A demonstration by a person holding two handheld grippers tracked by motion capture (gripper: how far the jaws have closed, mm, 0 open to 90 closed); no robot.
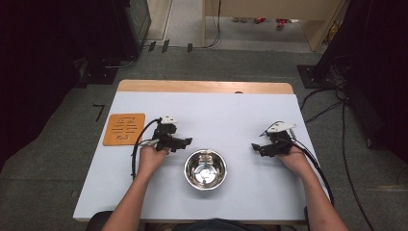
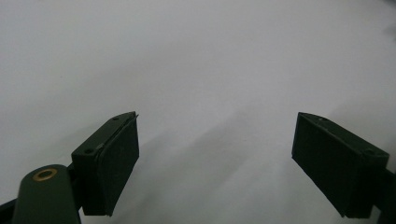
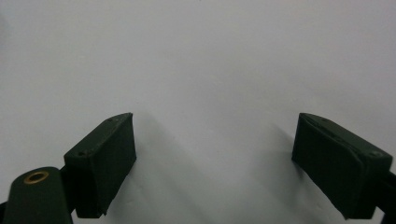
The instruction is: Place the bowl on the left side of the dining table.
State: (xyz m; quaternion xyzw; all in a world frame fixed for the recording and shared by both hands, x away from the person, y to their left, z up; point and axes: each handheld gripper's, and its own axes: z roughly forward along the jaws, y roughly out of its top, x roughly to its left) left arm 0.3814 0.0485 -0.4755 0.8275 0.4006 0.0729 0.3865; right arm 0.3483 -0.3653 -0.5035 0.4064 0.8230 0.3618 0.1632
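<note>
Here the left black two-jaw gripper [image 1: 185, 141] is resting low on the pale grey table cover [image 1: 231, 110], its jaws standing wide apart with nothing between them, as the left gripper view confirms with bare cover between the pads [image 2: 112, 163]. The right black two-jaw gripper [image 1: 255, 147] is mirroring it on the other side, jaws likewise spread and empty, and both are pointing inward. Between them, nearer the person, the round shiny steel bowl [image 1: 205, 169] is sitting upright and apparently empty, apart from either gripper; it seems centred so that either hand can be reaching it equally. Farther out, the flat orange square mat with pale markings [image 1: 123, 129] is lying near the table's left edge, well clear of the bowl, probably parked out of the working area.
</note>
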